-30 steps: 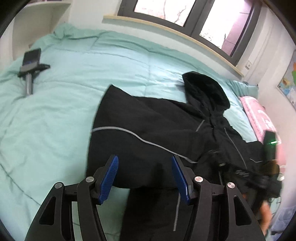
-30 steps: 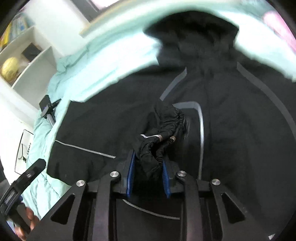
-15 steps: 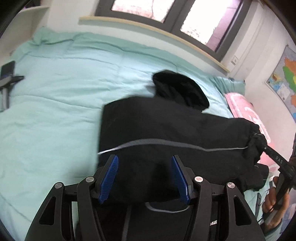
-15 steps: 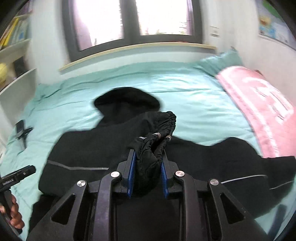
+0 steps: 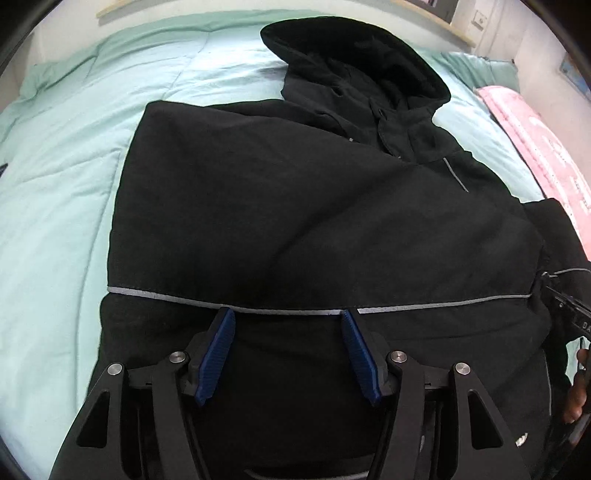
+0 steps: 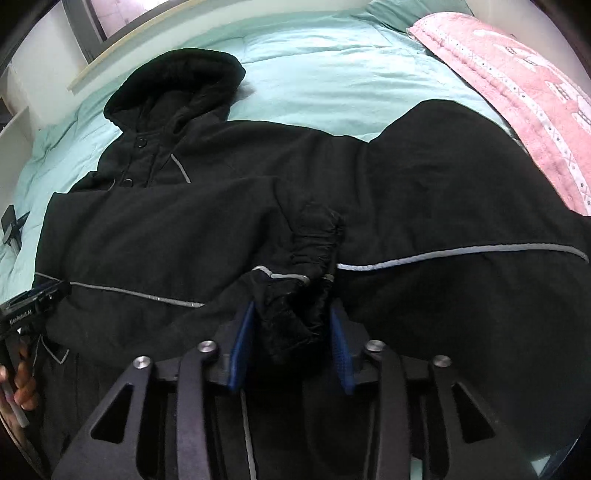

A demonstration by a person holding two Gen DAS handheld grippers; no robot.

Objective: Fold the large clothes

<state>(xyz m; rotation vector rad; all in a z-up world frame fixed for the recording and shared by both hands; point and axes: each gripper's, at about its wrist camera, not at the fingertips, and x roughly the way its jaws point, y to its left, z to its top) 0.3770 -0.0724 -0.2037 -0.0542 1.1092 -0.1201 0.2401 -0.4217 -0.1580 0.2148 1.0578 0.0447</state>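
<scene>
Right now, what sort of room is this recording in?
Most likely a bedroom: a black jacket lies spread on a bed with a mint duvet, a pink blanket at one side, and a window sill behind.

Before you: black hooded jacket lying flat on the bed, hood away, one sleeve folded across its front.

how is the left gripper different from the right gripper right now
The left gripper has nothing between its blue pads, which stand wide apart over the black jacket; the right gripper has the jacket's gathered sleeve cuff between its pads. The left gripper's jaws are steady; the right gripper's jaws are opening, with gaps showing beside the cuff. Both point down at the same jacket, spread on the green bedcover.
</scene>
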